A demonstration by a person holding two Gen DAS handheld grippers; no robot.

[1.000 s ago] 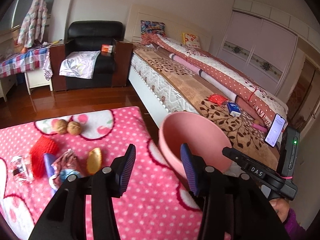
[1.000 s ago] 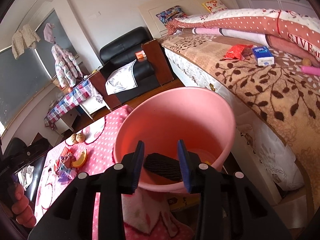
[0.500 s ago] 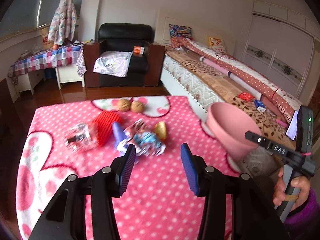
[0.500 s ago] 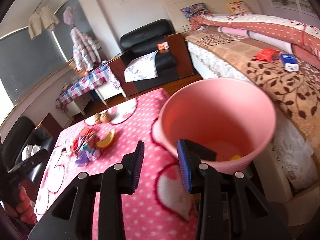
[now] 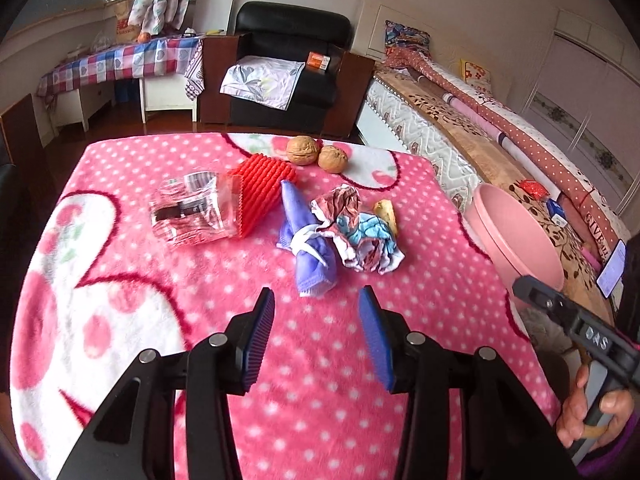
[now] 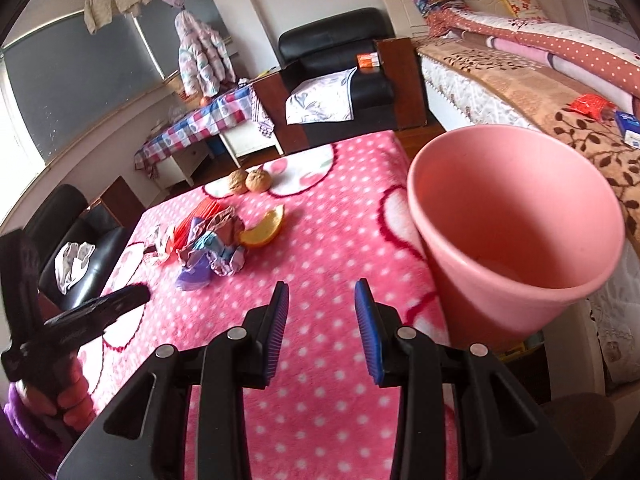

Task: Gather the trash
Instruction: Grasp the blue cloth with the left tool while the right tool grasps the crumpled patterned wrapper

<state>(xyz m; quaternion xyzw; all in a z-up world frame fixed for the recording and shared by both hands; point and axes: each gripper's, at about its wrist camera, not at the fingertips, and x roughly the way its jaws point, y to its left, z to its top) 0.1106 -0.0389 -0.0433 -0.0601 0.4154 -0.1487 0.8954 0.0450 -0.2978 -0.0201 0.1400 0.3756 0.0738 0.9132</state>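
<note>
A pile of trash lies mid-table: a purple wrapper, crumpled colourful wrappers, a red ridged piece, a clear plastic packet, an orange peel and two walnuts. The pile also shows in the right wrist view. A pink bin stands beside the table's right edge, also in the left wrist view. My left gripper is open and empty, just short of the purple wrapper. My right gripper is open and empty over the blanket, left of the bin.
The table wears a pink polka-dot blanket. A bed runs along the right behind the bin. A black armchair and a checked-cloth desk stand beyond the far table edge.
Both grippers have swung left and back from the bin toward the table. The dark item held in my right gripper a second ago is gone and its jaws are wider. The trash pile now lies ahead of my left gripper.
</note>
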